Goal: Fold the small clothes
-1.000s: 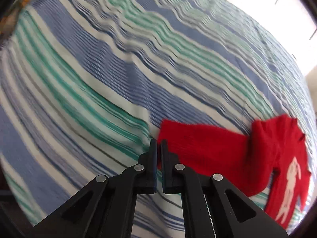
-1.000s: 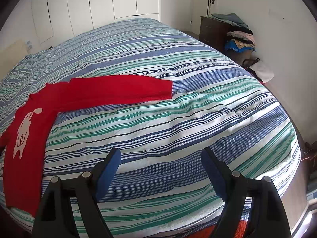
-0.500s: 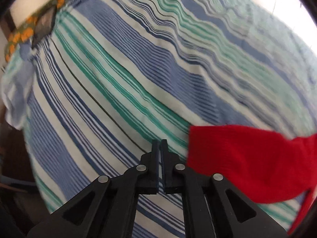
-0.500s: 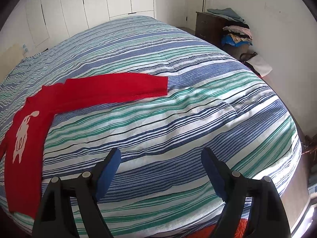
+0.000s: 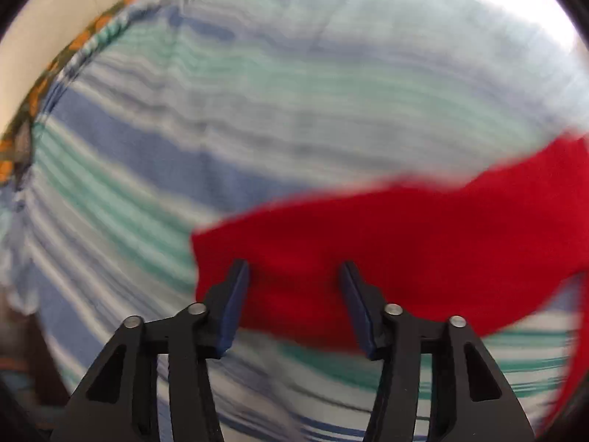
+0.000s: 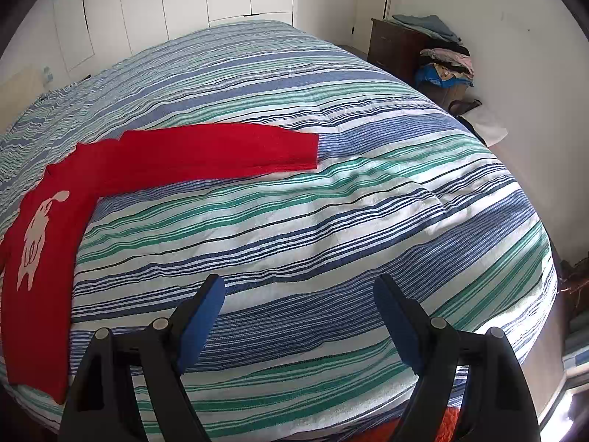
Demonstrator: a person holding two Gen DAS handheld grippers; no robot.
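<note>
- The right tongs hang wide with nothing between the blue pads, over the near edge of the bed; bare striped cover lies all around them.
- The left tongs are opening, their tips over the cuff end of a red sleeve; the pads do not press on it, though the view is blurred.
- The bed's cover is striped blue, green and white, and rumpled in soft ridges.
- The red sweater lies flat near the bed's left edge in the right view, white figure up, well apart from the right tongs.
- Its other sleeve stretches across the middle of the bed, beyond the right tongs.
- Further off, a dark cabinet with piled clothes stands by the right wall; white cupboard doors line the back.
</note>
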